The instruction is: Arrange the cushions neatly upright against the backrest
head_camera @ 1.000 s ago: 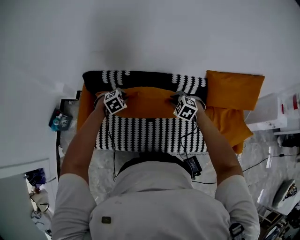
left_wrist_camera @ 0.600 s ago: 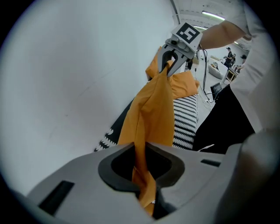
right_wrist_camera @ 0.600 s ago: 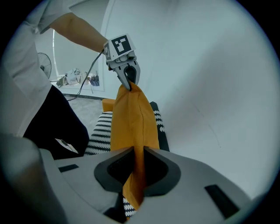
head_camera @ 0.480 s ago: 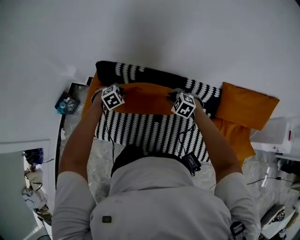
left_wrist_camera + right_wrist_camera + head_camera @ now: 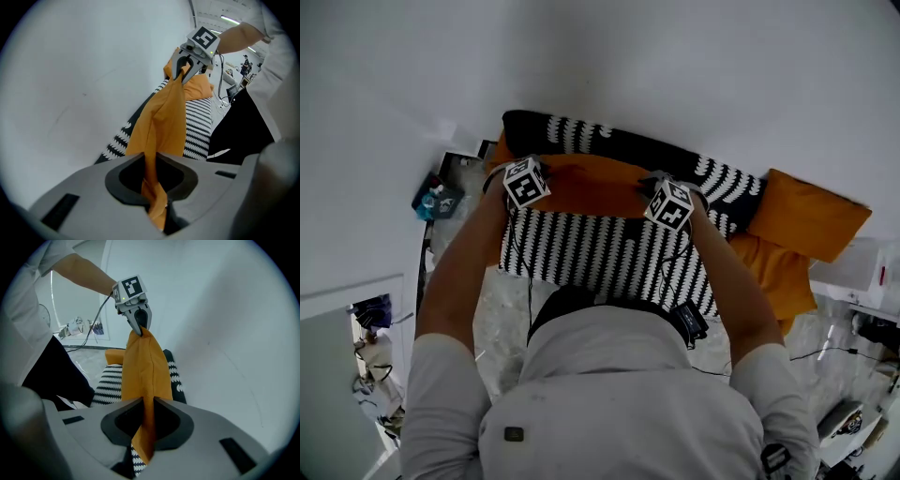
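A plain white wall [image 5: 675, 75] fills the upper half of the head view. Below it, in the middle of the frame, stands a sofa covered in black-and-white zigzag fabric [image 5: 600, 258], its dark backrest [image 5: 609, 145] running along the wall. A flat mustard-orange fabric cushion [image 5: 591, 187] is stretched across the centre of the frame, over the seat and just in front of the backrest. It is held up by its two top corners. A second orange cushion [image 5: 811, 216] leans at the right end of the sofa, with more orange fabric [image 5: 778, 272] below it. The left gripper [image 5: 157, 204] has its jaws narrowed tight on one corner of the held cushion. The right gripper [image 5: 143, 437] pinches the other corner the same way.
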